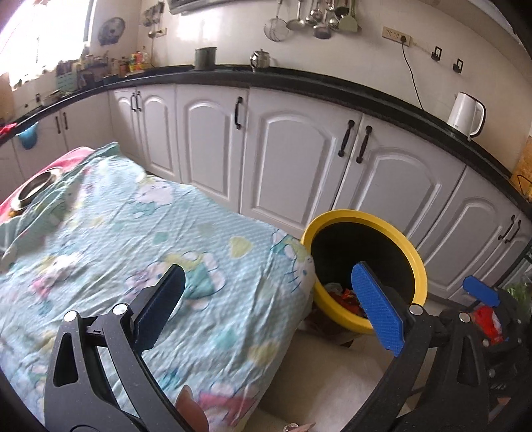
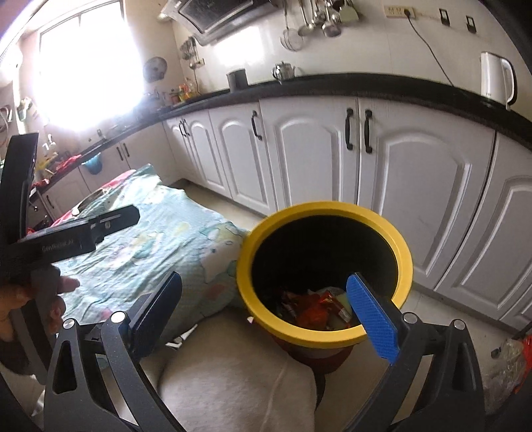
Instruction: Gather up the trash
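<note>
Where lettering shows on the left gripper [image 2: 83,229], it looks like a brand name, too blurred to read. Both it and the right gripper [image 2: 266,309] gape empty. Wrappers [image 2: 312,305] lie in the yellow-rimmed bin [image 2: 404,252], at one o'clock from the right gripper.

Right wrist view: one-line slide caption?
Right gripper, fingers wide open and empty, above the yellow-rimmed trash bin holding wrappers beside the cloth-covered table.

A home kitchen: white cabinet doors [image 1: 292,159] run under a black countertop [image 1: 299,83]; on it stands a white kettle [image 1: 465,113], above it hang ladles [image 1: 316,16]
</note>
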`<state>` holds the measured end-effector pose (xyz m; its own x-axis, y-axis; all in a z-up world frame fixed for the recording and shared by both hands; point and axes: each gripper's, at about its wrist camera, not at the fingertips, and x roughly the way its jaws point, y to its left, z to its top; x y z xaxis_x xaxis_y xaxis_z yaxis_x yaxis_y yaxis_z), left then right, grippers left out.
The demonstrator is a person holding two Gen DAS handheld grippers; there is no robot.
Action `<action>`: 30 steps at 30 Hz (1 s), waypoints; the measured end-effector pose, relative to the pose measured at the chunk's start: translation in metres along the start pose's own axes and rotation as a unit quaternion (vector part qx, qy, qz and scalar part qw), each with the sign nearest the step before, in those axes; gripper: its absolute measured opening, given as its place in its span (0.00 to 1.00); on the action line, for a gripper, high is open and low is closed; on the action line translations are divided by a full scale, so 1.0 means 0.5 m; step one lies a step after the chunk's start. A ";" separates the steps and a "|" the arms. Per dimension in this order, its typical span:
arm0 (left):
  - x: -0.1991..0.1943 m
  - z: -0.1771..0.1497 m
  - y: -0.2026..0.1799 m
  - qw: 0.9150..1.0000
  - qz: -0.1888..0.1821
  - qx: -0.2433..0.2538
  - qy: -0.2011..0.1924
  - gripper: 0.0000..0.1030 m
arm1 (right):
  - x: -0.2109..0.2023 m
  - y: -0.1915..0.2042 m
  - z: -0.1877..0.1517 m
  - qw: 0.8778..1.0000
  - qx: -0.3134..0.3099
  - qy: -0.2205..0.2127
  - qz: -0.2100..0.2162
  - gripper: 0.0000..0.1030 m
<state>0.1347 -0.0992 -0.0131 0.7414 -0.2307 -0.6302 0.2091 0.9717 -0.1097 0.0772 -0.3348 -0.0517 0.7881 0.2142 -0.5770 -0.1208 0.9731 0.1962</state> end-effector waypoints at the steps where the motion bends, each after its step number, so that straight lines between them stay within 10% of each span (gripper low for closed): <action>1: -0.013 -0.006 0.005 1.000 0.002 -0.002 -0.006 0.89 | -0.008 0.006 -0.003 1.000 -0.003 -0.007 0.000 0.94; 30: -0.181 -0.116 0.017 0.985 0.048 0.000 -0.168 0.89 | -0.098 0.111 -0.078 0.968 -0.107 -0.224 -0.047 0.94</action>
<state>0.0324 -0.0670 -0.0019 0.9272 -0.1407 -0.3471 0.1270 0.9900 -0.0620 0.0085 -0.2879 -0.0435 0.9782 0.1130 -0.1743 -0.1209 0.9920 -0.0355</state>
